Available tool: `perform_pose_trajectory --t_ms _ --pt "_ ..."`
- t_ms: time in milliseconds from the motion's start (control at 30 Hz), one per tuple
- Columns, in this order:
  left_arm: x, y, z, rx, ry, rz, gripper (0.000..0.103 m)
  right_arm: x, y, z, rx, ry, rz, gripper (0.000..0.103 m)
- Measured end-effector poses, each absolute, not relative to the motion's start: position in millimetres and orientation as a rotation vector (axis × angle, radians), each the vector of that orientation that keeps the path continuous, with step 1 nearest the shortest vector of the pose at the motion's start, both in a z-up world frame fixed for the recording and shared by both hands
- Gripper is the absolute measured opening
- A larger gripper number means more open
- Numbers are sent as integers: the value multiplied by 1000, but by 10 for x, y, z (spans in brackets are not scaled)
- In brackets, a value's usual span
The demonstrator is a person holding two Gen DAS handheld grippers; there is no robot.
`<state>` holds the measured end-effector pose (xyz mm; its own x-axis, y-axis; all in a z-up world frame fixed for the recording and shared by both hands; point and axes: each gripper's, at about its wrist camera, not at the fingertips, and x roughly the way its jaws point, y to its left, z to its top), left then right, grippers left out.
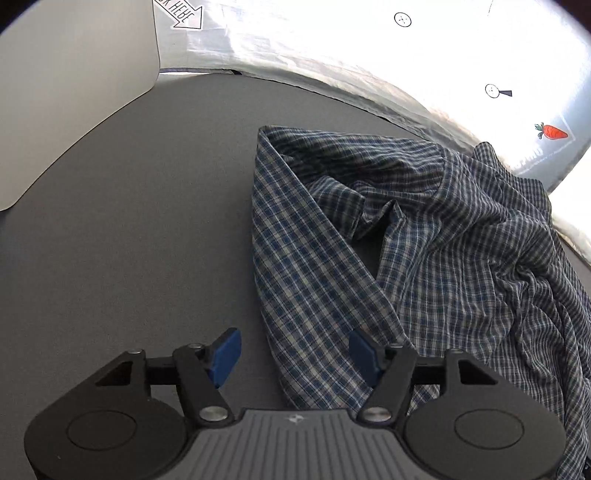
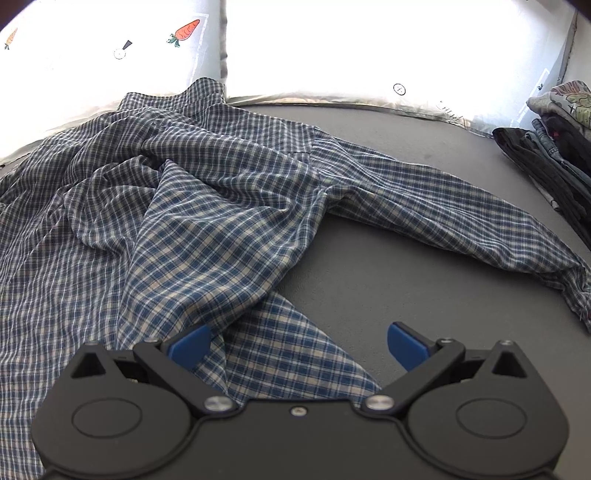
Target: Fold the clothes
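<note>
A blue and white checked shirt [image 1: 424,229] lies crumpled on the grey table [image 1: 129,240]. In the left wrist view its left edge runs down between the blue pads of my left gripper [image 1: 295,354], which stands open above the cloth with the pads apart from it. In the right wrist view the same shirt [image 2: 177,206] spreads across the left and middle, one sleeve [image 2: 461,221] stretched out to the right. My right gripper [image 2: 299,347] is open over a pointed corner of the shirt, and neither pad presses on it.
A pile of folded clothes [image 2: 554,147] sits at the table's right edge. A white sheet with carrot prints [image 2: 186,31] runs along the back. A pale flat board [image 1: 66,92] stands at the far left.
</note>
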<state>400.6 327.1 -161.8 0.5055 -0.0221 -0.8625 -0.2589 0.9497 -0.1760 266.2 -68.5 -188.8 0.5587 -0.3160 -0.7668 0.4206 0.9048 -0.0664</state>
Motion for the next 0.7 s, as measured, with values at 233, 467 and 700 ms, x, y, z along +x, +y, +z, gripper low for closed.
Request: perform_pose_trajectory --t_ms 233,467,700 --pt "3913 3018 -1775 -276 1018 149 43 2621 -675 -1903 124 891 -429 103" --pt "3912 3240 -1564 -329 928 221 1 2614 -688 -1893 129 883 -431 103" --pt "4039 4213 -839 -150 605 630 2 2563 -747 -1864 148 879 -442 103"
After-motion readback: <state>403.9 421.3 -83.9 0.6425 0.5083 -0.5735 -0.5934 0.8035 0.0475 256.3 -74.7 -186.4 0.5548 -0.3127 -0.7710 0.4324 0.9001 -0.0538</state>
